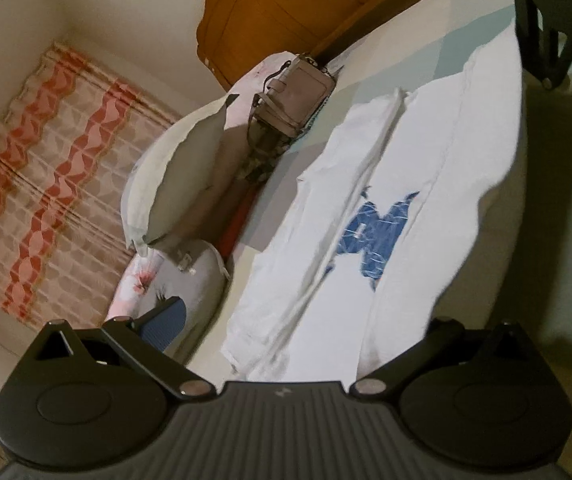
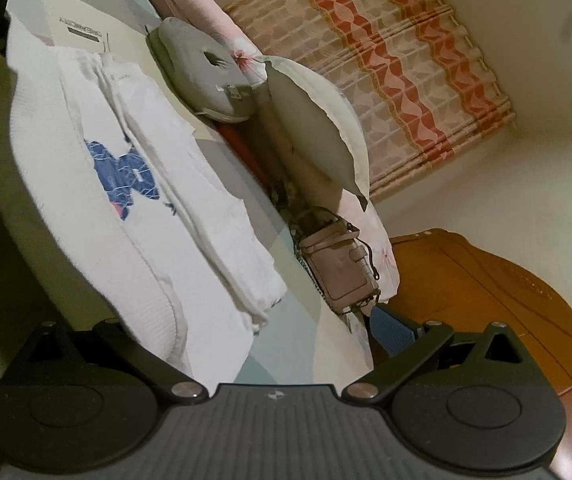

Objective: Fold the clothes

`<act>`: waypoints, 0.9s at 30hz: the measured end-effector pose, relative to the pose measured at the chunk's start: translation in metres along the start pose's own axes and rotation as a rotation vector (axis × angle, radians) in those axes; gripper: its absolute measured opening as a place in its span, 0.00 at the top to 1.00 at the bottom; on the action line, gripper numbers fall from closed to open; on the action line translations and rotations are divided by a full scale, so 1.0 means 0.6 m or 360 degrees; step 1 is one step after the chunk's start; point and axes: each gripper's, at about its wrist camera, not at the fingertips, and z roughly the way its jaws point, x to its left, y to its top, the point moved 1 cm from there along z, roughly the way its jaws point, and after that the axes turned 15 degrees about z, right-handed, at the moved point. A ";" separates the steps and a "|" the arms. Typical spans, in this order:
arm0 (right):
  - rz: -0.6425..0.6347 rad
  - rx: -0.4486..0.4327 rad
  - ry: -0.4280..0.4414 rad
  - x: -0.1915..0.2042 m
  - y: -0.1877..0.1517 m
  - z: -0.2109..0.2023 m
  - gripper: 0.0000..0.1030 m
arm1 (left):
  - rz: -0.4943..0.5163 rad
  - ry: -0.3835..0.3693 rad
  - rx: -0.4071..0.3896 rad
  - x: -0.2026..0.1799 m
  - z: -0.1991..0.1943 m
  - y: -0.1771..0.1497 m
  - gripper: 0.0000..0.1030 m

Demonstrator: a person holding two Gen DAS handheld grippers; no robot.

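A white shirt (image 1: 366, 184) with a blue print (image 1: 378, 232) lies lengthwise on the bed, its sleeves folded in. Its near long side (image 1: 482, 160) bulges up and looks blurred. My left gripper (image 1: 298, 320) stands open at one end of the shirt. Its blue-padded left finger (image 1: 168, 320) is bare, and the cloth hides the right finger. At the other end of the shirt (image 2: 134, 184), my right gripper (image 2: 254, 328) is open too. Its blue-padded right finger (image 2: 392, 330) is free and the left finger is behind the cloth. The right gripper's frame (image 1: 546, 28) shows at the shirt's far corner.
Along the bed's far side lie a grey-white pillow (image 1: 182, 172), a floral cushion (image 1: 174, 280) and a taupe handbag (image 1: 294, 96). A wooden headboard (image 1: 286, 12) and a red-and-cream curtain (image 1: 46, 184) stand beyond. A printed sheet of paper (image 2: 82, 30) lies past the shirt.
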 end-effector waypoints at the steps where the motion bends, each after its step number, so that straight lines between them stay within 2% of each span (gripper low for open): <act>1: -0.0005 -0.0002 -0.0009 -0.001 0.003 0.009 0.00 | 0.0000 0.0005 -0.0003 0.004 0.008 0.001 0.00; 20: 0.0037 -0.0010 -0.0074 -0.029 0.061 0.202 0.00 | -0.0106 0.0072 0.0024 0.085 0.198 -0.005 0.00; 27: 0.0092 0.0018 -0.0035 -0.043 0.085 0.281 0.00 | -0.0079 0.0060 0.0042 0.098 0.276 -0.010 0.00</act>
